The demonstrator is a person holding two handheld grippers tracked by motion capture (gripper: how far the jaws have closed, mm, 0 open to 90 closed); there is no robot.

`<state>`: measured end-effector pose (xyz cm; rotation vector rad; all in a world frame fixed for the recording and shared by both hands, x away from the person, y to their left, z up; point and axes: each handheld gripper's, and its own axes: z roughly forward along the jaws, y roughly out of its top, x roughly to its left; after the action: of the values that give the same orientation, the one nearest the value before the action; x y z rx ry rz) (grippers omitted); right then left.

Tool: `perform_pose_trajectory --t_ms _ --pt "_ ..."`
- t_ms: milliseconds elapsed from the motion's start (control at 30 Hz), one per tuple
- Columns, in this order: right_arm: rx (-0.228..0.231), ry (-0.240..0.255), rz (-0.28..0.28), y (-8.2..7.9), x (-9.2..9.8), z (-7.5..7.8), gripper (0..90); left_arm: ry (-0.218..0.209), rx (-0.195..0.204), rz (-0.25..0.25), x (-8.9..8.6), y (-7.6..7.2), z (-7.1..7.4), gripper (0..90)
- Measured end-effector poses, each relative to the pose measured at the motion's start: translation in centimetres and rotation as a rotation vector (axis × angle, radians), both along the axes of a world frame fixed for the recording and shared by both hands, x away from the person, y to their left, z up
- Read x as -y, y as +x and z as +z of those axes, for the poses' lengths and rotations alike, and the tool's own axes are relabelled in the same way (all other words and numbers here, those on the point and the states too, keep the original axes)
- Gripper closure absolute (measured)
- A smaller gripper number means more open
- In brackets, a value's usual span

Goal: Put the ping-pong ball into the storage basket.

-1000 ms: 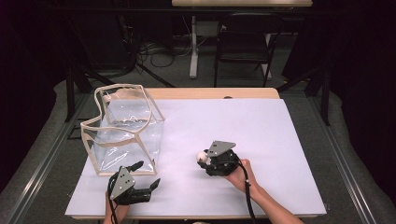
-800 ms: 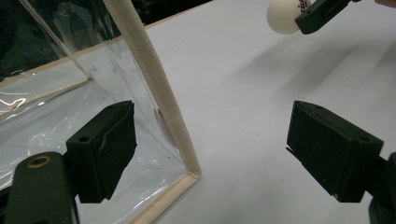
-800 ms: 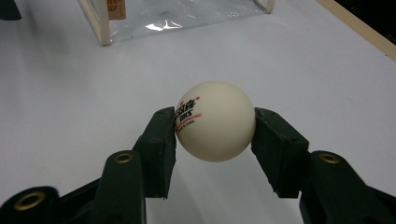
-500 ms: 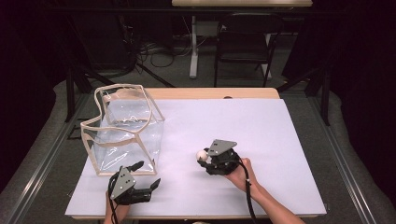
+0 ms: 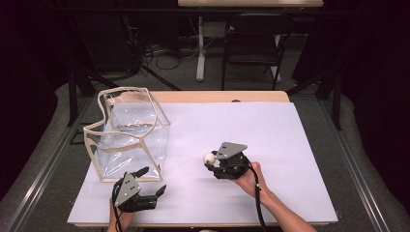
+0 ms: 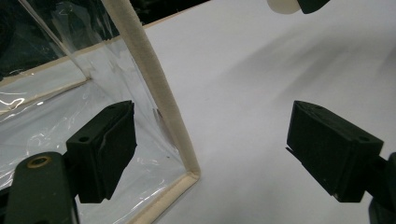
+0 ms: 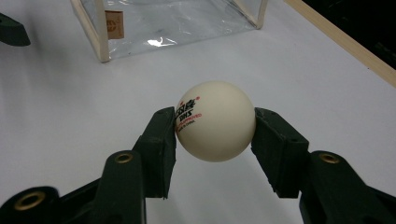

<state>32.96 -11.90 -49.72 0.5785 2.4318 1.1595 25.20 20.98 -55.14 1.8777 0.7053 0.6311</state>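
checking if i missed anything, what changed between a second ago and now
Very little. The right claw was already shut on the white ball and has crept a touch toward the clear bag, so the ball now peeks out from under its grey plate in the high view. The left claw stays open at the bag's near corner, touching nothing. The bag has not moved.

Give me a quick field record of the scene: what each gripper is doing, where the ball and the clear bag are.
right gripper: shut on the white ping-pong ball with red and black print, just above the table
left gripper: open, nothing between the jaws, at the near corner of the bag
clear plastic bag with cream trim: upright on the table's left side, top open
white table surface: bare around the ball
ball and bag: apart
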Motion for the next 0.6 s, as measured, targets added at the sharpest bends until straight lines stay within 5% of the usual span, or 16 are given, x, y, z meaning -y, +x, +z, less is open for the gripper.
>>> perform_pose_trajectory --t_ms 600 --pt "0.008 0.015 -0.014 0.42 0.23 0.51 50.5 -0.001 -0.001 0.000 0.01 0.02 -0.01 16.1"
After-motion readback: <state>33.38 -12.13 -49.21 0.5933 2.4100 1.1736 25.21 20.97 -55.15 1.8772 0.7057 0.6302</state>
